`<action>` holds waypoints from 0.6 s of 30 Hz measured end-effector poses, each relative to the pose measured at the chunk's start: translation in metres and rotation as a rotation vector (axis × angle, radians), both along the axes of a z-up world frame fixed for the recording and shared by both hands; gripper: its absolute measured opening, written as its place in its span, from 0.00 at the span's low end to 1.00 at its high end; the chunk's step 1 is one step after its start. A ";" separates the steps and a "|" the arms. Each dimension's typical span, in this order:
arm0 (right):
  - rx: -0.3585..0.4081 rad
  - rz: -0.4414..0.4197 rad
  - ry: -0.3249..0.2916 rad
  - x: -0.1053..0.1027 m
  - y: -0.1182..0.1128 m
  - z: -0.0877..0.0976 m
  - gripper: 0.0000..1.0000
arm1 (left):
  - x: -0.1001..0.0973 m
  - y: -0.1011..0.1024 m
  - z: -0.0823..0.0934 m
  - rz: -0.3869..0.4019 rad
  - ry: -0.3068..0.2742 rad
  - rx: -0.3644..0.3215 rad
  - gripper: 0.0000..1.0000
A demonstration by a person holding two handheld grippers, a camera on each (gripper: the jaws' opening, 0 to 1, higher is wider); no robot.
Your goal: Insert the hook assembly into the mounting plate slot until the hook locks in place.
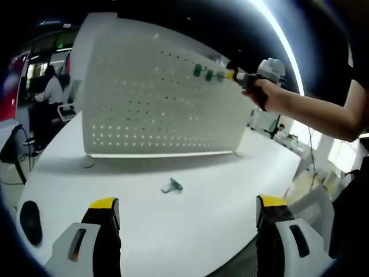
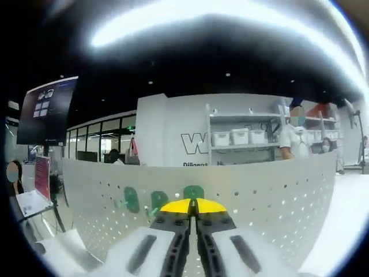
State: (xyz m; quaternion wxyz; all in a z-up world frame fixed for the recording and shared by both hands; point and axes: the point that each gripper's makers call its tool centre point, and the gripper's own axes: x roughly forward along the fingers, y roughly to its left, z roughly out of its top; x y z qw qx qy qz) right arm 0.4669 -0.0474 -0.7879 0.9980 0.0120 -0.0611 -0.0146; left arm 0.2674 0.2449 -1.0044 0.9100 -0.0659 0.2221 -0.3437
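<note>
Jaws: left gripper wide apart, empty; right gripper closed.

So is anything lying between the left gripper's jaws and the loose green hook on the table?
Nothing visible. The green hook lies alone on the bare white table, ahead of the open left gripper and in front of the pegboard. The right gripper is up at the board.
</note>
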 end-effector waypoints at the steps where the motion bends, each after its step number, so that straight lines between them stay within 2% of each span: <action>1: 0.001 -0.003 -0.003 0.001 -0.001 0.000 0.00 | 0.000 0.000 -0.001 -0.003 0.003 0.005 1.00; 10: -0.009 -0.015 0.010 0.002 -0.003 -0.008 0.00 | -0.001 -0.001 -0.004 -0.007 0.009 0.020 0.99; 18: -0.042 -0.019 -0.011 0.003 -0.002 -0.006 0.00 | 0.000 0.000 -0.005 0.002 0.011 0.026 0.98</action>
